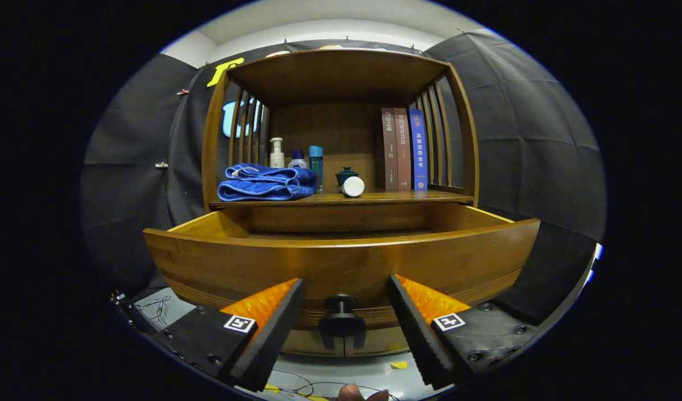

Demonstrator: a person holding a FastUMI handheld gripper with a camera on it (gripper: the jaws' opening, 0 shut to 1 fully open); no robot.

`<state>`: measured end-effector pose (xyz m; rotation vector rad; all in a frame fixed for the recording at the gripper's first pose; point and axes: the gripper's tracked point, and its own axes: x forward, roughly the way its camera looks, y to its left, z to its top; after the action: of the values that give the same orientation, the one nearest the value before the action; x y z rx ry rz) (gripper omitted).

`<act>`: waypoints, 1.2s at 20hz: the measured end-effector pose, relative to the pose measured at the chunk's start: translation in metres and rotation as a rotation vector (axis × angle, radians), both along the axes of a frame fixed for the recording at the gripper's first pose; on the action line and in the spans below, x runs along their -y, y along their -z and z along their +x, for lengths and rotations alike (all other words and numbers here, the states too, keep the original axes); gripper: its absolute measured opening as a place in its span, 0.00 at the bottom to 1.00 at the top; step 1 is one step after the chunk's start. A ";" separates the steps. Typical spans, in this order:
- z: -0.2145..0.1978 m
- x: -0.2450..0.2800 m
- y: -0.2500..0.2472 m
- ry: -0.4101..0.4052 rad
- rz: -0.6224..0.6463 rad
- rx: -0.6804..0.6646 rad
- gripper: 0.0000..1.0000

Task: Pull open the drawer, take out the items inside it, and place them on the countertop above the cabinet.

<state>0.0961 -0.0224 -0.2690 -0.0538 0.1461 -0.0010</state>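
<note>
A wooden cabinet stands in front of me with its drawer pulled out toward me. The drawer's dark round knob sits between my fingers, which stand apart on either side without touching it. My gripper is open. The drawer's front hides most of its inside, so I cannot tell what lies in it. Above the drawer runs the countertop, a wooden shelf under a curved roof.
On the countertop lie a folded blue towel, three small bottles, a dark lidded cup with a white cylinder in front, and three upright books. Slatted side walls close the shelf. Cables trail on the floor below.
</note>
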 end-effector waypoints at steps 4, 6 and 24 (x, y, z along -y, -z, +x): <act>0.039 -0.002 -0.002 0.002 0.005 -0.005 1.00; 0.057 -0.002 -0.001 0.003 0.013 -0.010 1.00; 0.139 -0.003 0.000 0.009 0.035 -0.006 0.99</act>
<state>0.2353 -0.0193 -0.2690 -0.0178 0.1519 -0.0076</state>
